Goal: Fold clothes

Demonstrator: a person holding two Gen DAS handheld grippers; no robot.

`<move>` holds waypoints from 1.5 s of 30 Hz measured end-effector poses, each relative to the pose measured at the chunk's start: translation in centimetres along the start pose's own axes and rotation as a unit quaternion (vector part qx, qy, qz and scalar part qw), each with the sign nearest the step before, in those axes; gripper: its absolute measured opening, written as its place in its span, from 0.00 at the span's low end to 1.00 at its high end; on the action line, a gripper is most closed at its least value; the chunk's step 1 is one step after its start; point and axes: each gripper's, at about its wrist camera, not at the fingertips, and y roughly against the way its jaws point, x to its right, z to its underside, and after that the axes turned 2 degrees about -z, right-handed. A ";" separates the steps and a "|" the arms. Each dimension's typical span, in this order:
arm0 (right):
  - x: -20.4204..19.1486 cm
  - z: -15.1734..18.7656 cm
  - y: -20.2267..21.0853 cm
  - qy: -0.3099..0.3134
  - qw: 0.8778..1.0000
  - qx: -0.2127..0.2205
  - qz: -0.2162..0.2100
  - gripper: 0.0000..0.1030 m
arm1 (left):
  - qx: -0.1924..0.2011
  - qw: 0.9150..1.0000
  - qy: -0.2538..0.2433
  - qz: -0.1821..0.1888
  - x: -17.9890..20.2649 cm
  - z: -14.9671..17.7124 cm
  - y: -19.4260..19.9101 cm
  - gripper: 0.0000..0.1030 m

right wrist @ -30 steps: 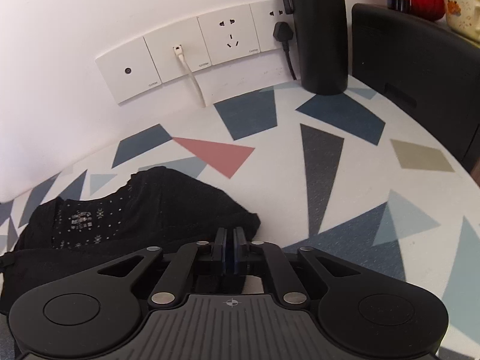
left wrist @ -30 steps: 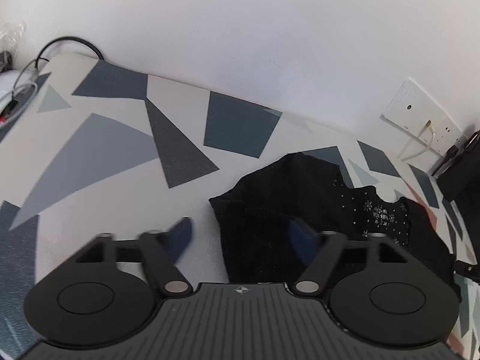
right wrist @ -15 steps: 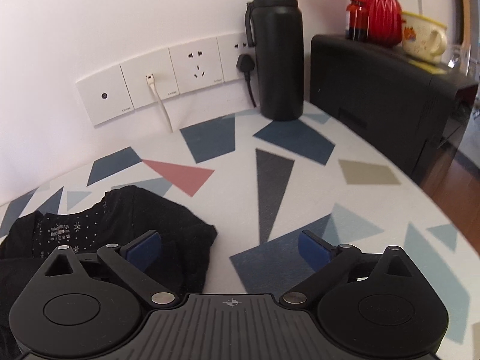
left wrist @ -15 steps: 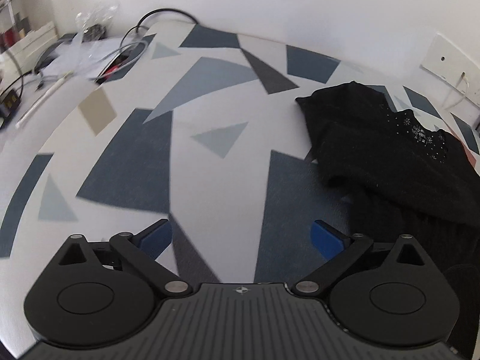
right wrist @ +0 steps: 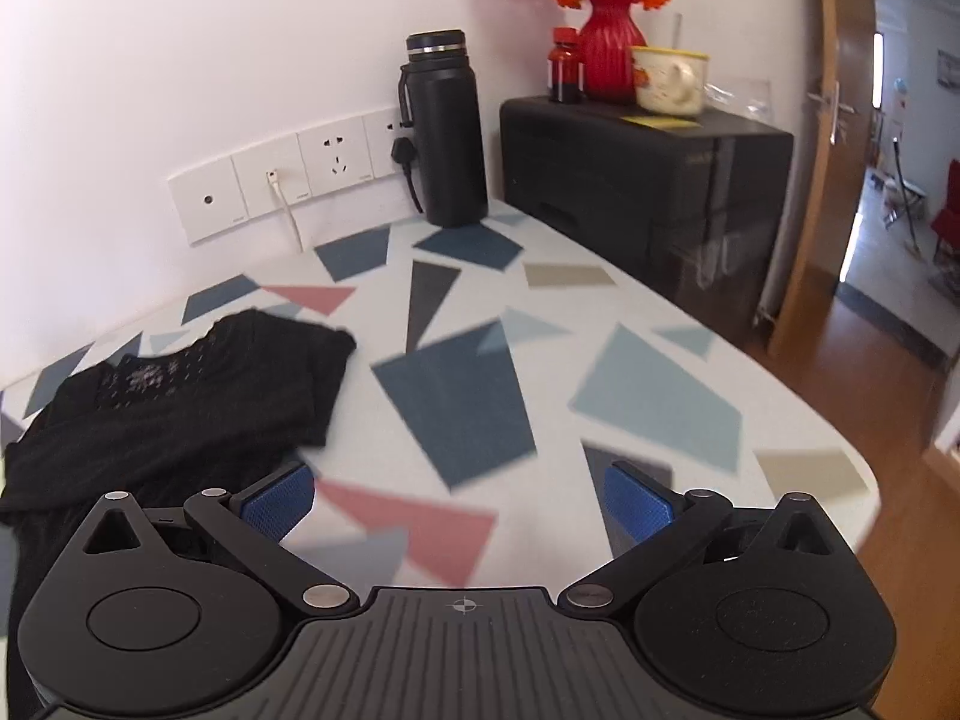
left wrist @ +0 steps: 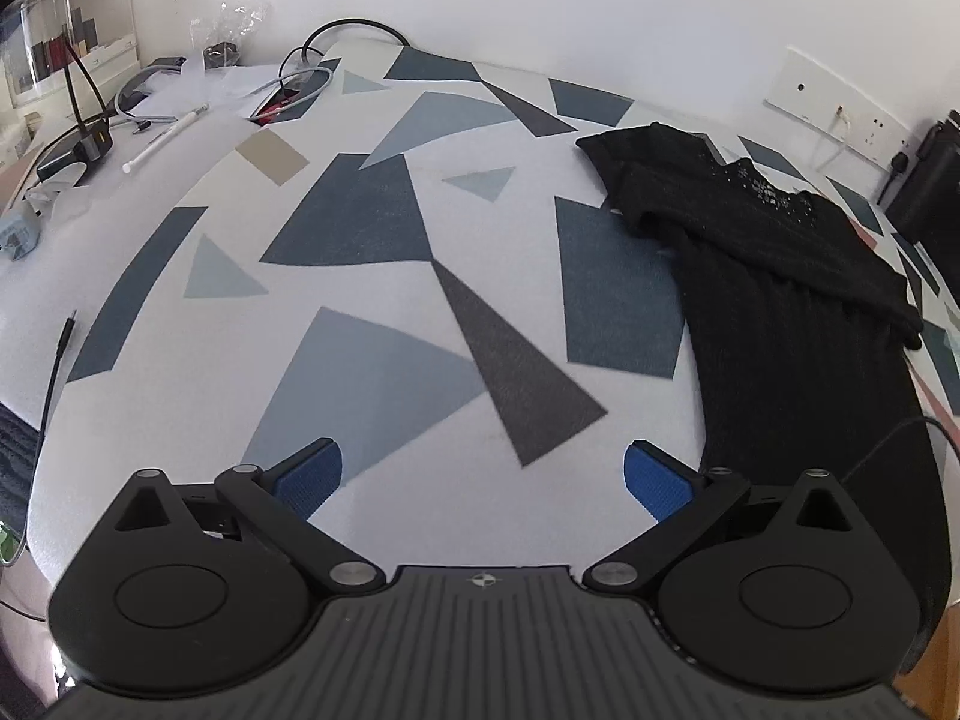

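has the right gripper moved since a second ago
Yes. The right gripper has opened and pulled back from the black knit garment; the white wall socket panel now looks farther off.

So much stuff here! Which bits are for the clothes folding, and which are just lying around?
For the folding: black garment, left gripper, right gripper, patterned table.

Just lying about: black flask, red vase, mug, cables.

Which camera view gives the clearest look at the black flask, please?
The right wrist view: the black flask stands whole and upright by the wall sockets. The left wrist view shows only a dark sliver of it at the frame's right edge.
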 end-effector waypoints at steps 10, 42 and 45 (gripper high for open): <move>1.9 5.5 8.8 0.084 0.995 0.016 0.052 0.99 | 0.003 0.999 0.006 0.041 0.0 4.4 2.8 1.00; 6.3 11.2 9.1 -0.021 0.998 -0.023 -0.054 0.98 | -0.008 0.994 -0.059 0.093 1.0 8.6 4.6 0.99; 3.9 12.6 7.7 0.004 0.994 -0.051 -0.101 0.87 | -0.016 0.990 -0.091 0.106 3.1 8.7 3.6 0.99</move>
